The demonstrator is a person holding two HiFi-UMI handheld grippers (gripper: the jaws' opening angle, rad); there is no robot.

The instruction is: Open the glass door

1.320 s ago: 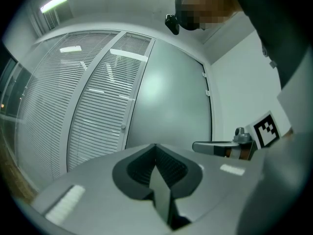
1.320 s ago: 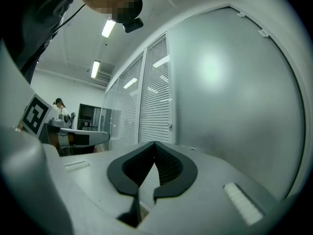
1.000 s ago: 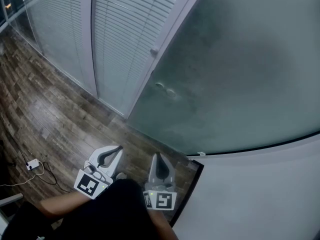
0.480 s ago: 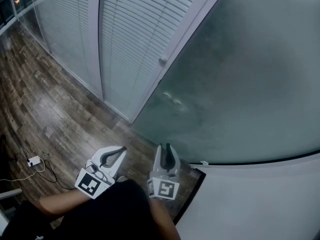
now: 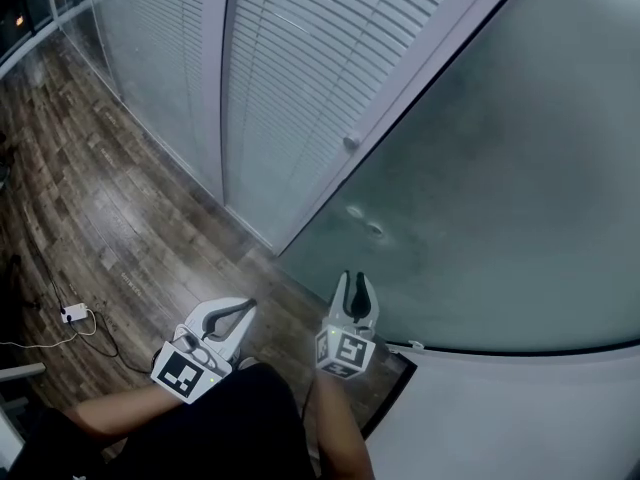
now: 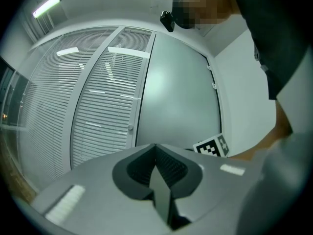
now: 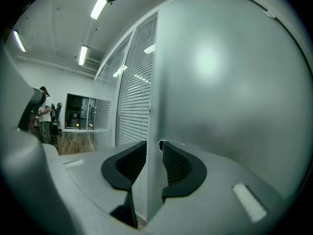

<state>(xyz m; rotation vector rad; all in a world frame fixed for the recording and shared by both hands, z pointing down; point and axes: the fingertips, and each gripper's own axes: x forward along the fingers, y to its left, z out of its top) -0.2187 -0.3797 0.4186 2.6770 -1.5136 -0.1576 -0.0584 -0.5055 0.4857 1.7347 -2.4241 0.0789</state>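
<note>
Our right gripper (image 7: 153, 150) has just been spreading its fingers, now released. The glass door (image 7: 225, 92) stands upright, its edge running straight up between them. Our left gripper (image 6: 156, 150) is clenched on nothing.

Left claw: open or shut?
Shut. In the left gripper view the left claw has its jaws pressed together, no gap, nothing between them.

The right gripper (image 5: 354, 280) points at the glass door (image 5: 500, 168). Its jaws have just been opening and stand apart around the door's edge. The left gripper (image 5: 243, 308), farther from the door, has its jaws closed on nothing.
</note>
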